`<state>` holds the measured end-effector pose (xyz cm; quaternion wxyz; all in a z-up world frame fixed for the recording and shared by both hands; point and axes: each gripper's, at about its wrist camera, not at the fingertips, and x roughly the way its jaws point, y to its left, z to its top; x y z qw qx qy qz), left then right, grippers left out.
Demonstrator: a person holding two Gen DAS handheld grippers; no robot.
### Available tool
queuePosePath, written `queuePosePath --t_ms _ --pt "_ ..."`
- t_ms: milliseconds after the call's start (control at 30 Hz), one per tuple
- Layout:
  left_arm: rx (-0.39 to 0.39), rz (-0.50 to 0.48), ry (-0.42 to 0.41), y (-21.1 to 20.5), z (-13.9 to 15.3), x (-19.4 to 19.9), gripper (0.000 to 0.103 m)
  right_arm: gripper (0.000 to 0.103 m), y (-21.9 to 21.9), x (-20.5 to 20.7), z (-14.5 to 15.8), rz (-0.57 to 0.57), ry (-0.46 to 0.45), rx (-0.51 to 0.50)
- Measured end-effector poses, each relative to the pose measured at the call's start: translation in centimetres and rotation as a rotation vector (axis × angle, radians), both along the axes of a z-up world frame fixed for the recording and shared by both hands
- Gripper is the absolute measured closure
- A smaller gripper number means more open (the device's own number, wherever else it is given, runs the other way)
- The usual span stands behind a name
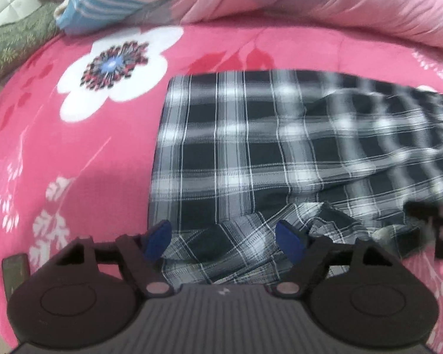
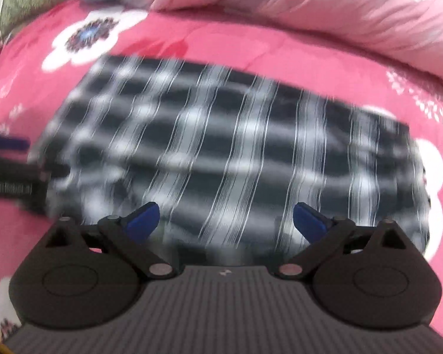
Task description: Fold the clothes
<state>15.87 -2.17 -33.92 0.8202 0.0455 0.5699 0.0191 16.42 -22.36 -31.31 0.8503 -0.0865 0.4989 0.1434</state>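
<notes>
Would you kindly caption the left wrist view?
Open left tool over the rumpled near edge of a plaid shirt on a pink bedspread.

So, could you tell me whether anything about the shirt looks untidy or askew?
Yes: the plaid shirt lies mostly flat on the pink bedspread, but its near edge is rumpled and bunched, with the pattern running diagonally there, just ahead of the left gripper.

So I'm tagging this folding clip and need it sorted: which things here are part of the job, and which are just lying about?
Part of the job:
plaid shirt, spread on the bed
left gripper, jaws open over the shirt's near edge
right gripper, jaws open

Just lying about:
pink floral bedspread
pink quilt
blue striped cloth
green patterned fabric
</notes>
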Motion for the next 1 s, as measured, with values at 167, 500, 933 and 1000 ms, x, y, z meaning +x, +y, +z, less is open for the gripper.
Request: queuePosePath --t_ms 167,500,933,1000 --pt "0.02 0.05 0.081 -0.6 -1.1 0.5 0.029 0.021 1.6 6.0 0.7 0.037 -0.008 0.01" --pt "0.025 0.12 0.142 -0.5 -2.1 0.1 0.03 0.036 -2.5 5.2 -1.3 0.004 0.107 0.005" --pt "-0.004 0.162 0.138 -0.2 -2.3 -0.5 0.03 0.035 -1.5 4.4 -1.6 0.005 0.103 -0.027" --pt "-0.003 0.163 0.139 -0.3 -2.3 -0.5 0.03 0.035 -1.4 4.3 -1.6 0.001 0.106 -0.029"
